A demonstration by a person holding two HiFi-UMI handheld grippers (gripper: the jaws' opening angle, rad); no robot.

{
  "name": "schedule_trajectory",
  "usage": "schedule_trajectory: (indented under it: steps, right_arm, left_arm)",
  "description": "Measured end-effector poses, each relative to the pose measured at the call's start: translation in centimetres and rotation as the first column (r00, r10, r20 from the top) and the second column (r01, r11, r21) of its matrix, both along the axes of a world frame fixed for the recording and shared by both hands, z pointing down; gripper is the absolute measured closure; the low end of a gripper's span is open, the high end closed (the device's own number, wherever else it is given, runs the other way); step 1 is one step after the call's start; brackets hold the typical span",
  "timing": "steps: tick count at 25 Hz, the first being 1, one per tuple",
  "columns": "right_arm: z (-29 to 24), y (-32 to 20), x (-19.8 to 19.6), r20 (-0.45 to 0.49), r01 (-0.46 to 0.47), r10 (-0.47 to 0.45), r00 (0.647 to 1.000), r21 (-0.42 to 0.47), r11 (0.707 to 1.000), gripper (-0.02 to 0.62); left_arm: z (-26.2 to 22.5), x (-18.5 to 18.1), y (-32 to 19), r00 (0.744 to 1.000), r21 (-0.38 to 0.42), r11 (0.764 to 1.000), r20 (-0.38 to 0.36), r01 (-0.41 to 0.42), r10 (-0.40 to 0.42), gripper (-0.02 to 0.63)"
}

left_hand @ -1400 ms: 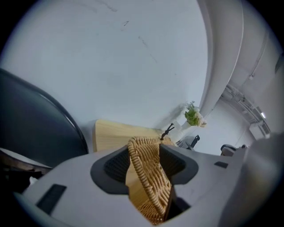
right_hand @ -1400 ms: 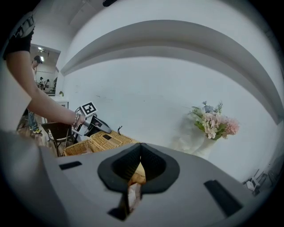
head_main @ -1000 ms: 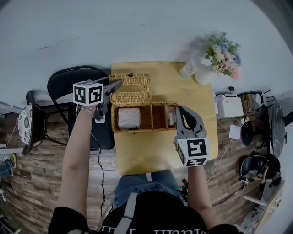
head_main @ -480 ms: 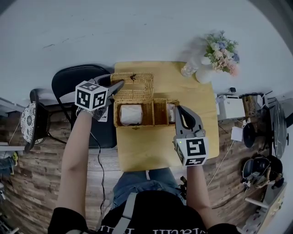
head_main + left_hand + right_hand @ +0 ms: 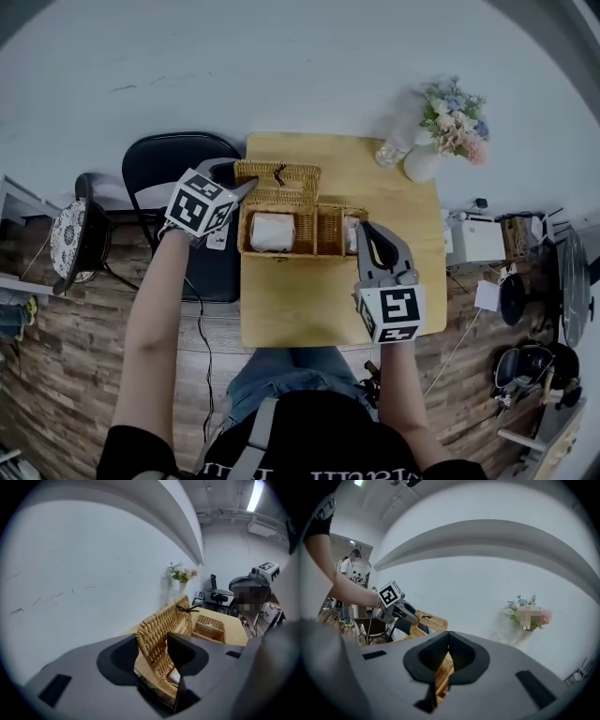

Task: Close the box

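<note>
Jaws of the left tool [image 5: 246,187] are clamped, having just closed a little further, on the left edge of the wicker lid [image 5: 281,176], which is held tilted up behind the open box [image 5: 323,252] on the wooden surface [image 5: 300,309]. The box's right end wall is pinched by the right tool [image 5: 367,231].

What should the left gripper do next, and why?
Probably swing the lid toward the person and down onto the box. It stands tilted up at the box's far edge, compartments uncovered; the left gripper, jaws just closing further, clamps its end, and the right gripper pinches the box's right wall.
</note>
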State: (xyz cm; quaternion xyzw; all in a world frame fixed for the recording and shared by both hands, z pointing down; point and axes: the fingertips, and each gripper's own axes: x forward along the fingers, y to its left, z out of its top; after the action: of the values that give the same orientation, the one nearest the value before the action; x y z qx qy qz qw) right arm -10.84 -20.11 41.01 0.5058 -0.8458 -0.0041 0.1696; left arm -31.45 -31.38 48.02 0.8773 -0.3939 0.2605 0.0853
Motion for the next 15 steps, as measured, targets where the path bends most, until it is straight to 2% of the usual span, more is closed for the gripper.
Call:
schedule_trajectory:
  steps: [5, 9, 15]
  right_arm:
    - [-1.0, 1.2, -0.2, 0.014, 0.050, -0.050, 0.999, 0.030, 0.998, 0.580]
    - [-2.3, 2.1, 0.0, 0.030, 0.076, -0.078, 0.997, 0.043, 0.996, 0.580]
    - [-2.5, 3.4, 1.2, 0.108, 0.082, -0.083, 0.991, 0.017, 0.997, 0.580]
  left_arm:
    - [-0.1, -0.1, 2.2, 0.995, 0.011, 1.000, 0.100, 0.013, -0.014, 0.434]
    - [-0.2, -0.3, 3.8, 0.989, -0.004, 1.000, 0.148, 0.024, -0.023, 0.439]
    - [0.9, 0.1, 6.6, 0.971, -0.049, 0.998, 0.238, 0.025, -0.013, 0.439]
